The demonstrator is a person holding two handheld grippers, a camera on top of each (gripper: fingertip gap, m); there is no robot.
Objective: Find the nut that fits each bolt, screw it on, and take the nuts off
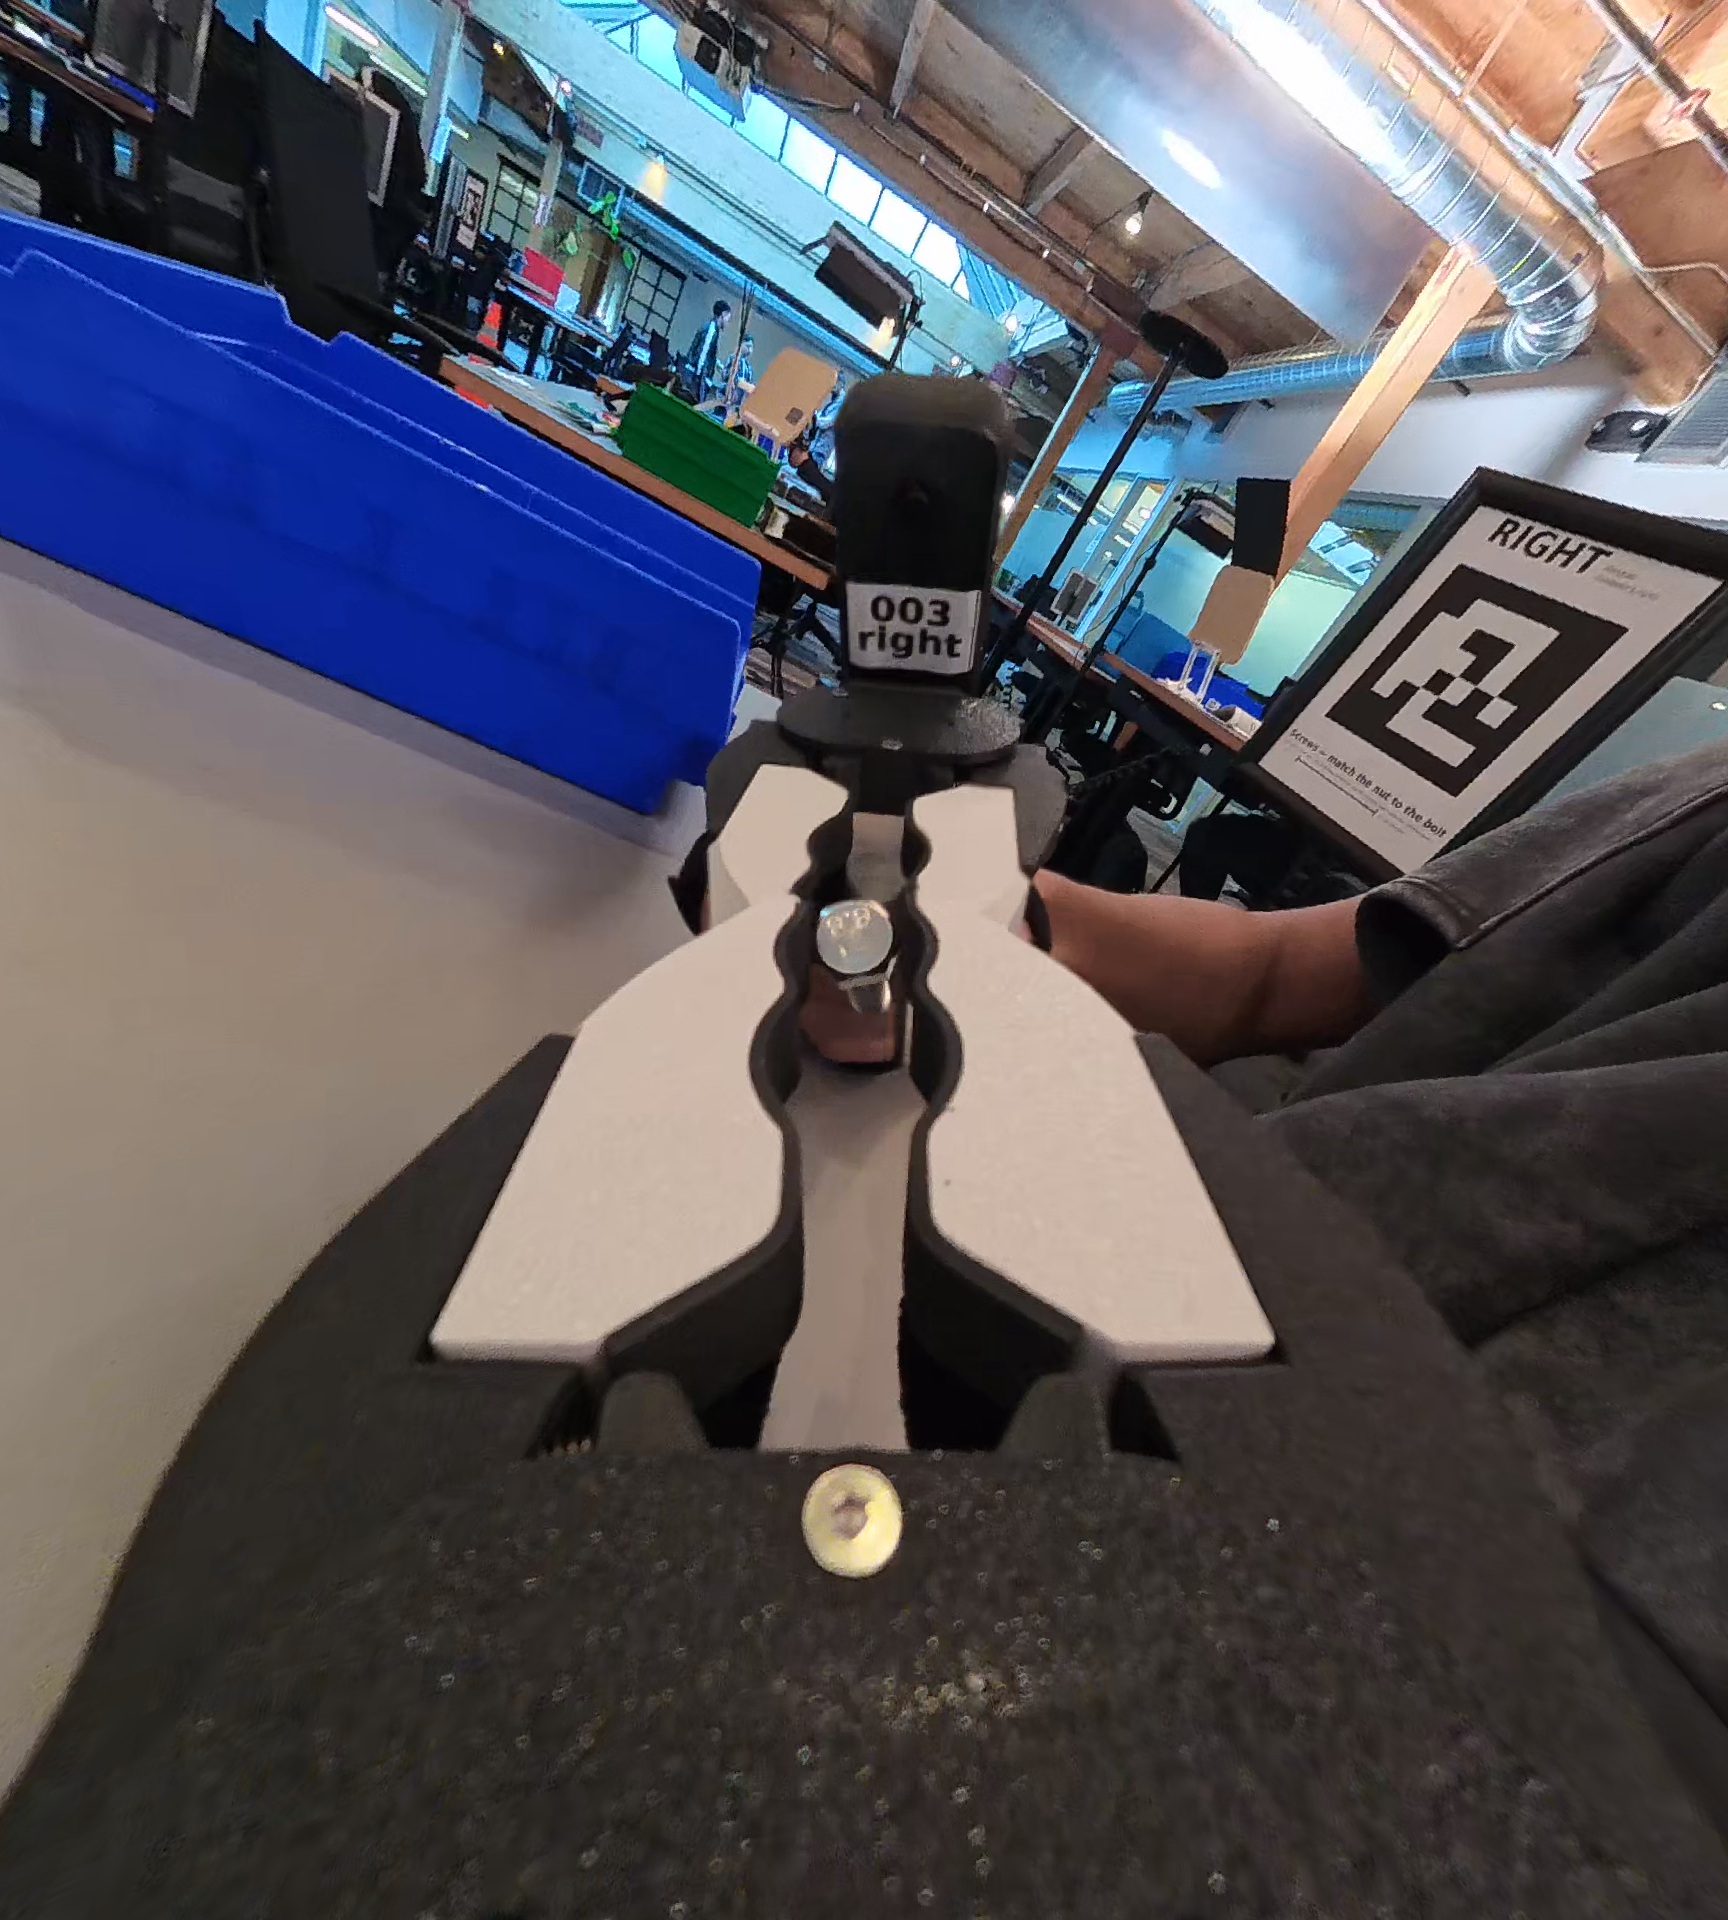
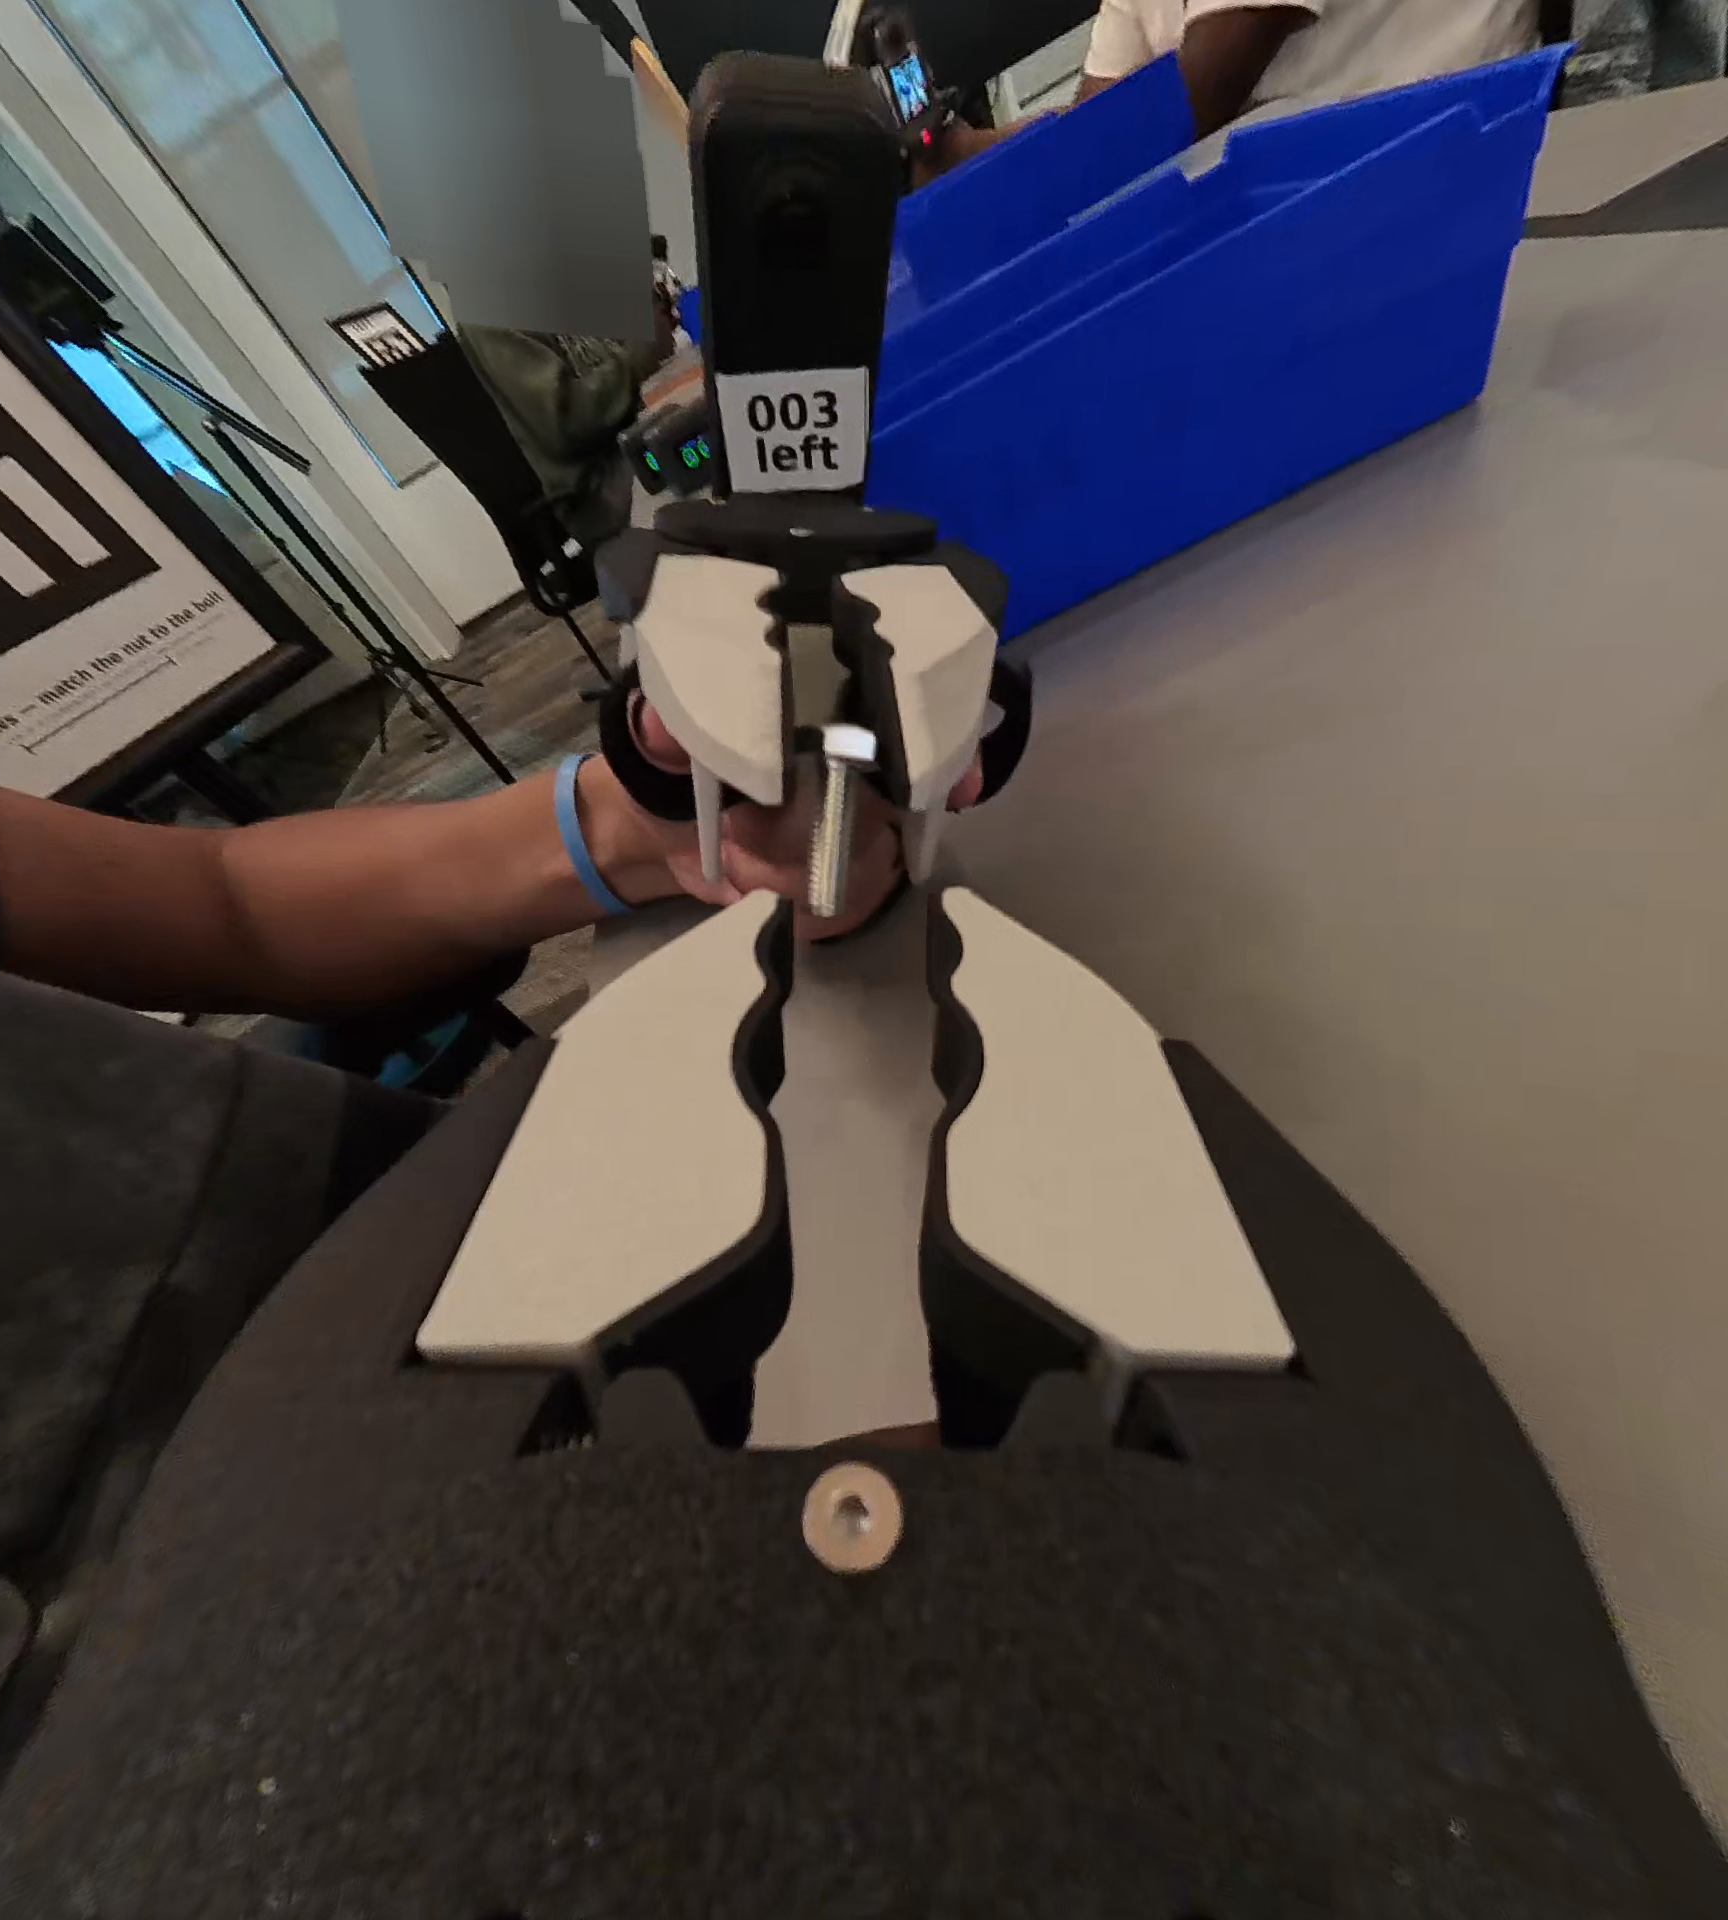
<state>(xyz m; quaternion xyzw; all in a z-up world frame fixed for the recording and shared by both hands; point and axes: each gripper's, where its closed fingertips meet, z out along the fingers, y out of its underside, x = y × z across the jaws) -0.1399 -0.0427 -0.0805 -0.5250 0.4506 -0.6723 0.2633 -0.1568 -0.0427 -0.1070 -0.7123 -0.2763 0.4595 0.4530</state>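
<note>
One bolt (image 2: pixel 832 831) hangs from the left gripper (image 1: pixel 853 982), beside the table (image 2: pixel 1359 831) edge.

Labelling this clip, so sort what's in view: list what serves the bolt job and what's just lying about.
In the job: bolt; left gripper, shut on it; right gripper, open, facing it. No nut shows.
Lying about: blue bin; framed sign.
</note>
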